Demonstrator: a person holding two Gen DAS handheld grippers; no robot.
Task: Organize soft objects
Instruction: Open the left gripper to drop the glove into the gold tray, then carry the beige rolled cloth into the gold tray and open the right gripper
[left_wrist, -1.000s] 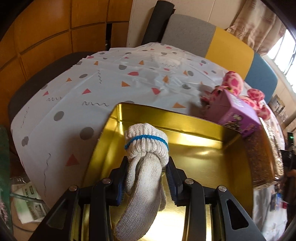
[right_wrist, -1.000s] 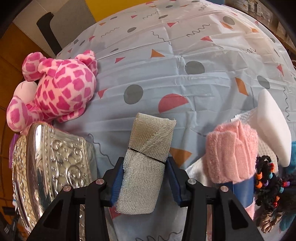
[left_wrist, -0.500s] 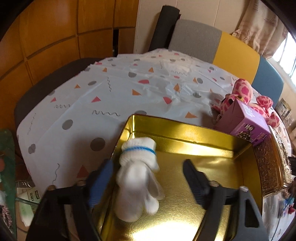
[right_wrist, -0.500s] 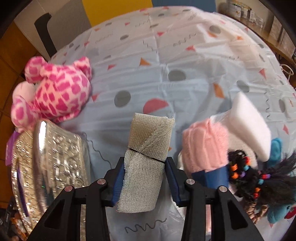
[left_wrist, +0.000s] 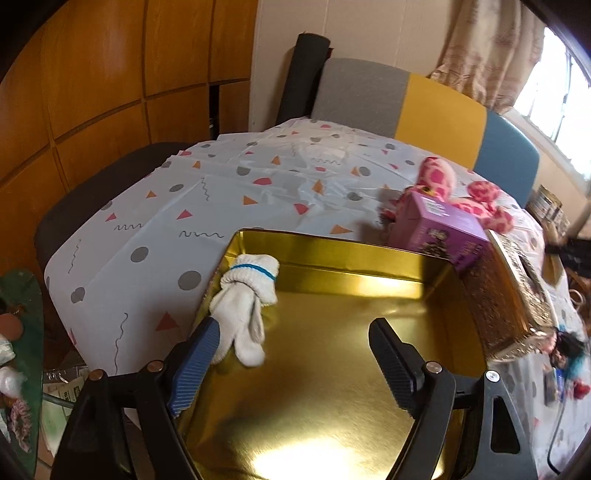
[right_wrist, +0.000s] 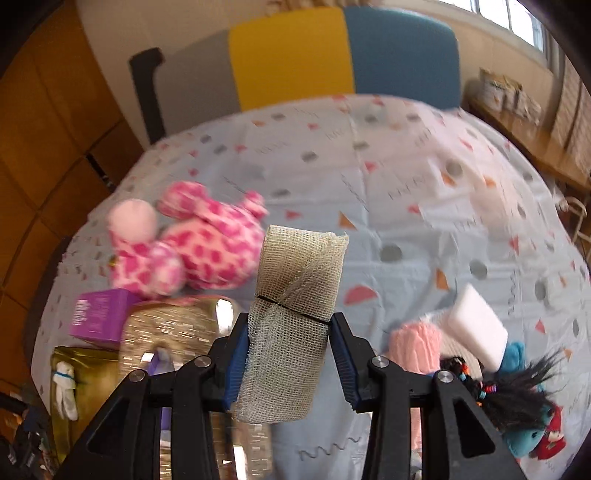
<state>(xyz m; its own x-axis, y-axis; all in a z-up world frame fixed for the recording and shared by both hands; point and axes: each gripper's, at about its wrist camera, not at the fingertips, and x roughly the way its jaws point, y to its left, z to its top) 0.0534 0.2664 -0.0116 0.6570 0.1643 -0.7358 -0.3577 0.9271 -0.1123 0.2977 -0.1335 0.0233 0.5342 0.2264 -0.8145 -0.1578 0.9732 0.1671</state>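
Note:
A white knit glove with a blue cuff band (left_wrist: 247, 295) lies in the gold tin (left_wrist: 332, 243), against its left wall. My left gripper (left_wrist: 293, 328) hangs open above the tin. Its left pad is close beside the glove's fingers, and nothing is between the jaws. My right gripper (right_wrist: 290, 325) is shut on a beige gauze roll (right_wrist: 299, 280) bound by a black band, held upright above the table. In the right wrist view the glove (right_wrist: 66, 387) and the tin (right_wrist: 92, 373) show at the lower left.
A pink spotted plush (right_wrist: 192, 251) and a purple box (left_wrist: 439, 229) lie behind the tin. The embossed lid (left_wrist: 509, 295) leans at its right. A pink knit piece (right_wrist: 417, 343), a white sponge (right_wrist: 476, 328) and a black-haired doll (right_wrist: 517, 398) crowd the right.
My left jaws opened and let go of the glove, which now rests in the tin; that gripper drew back. My right gripper rose from the table with the gauze roll.

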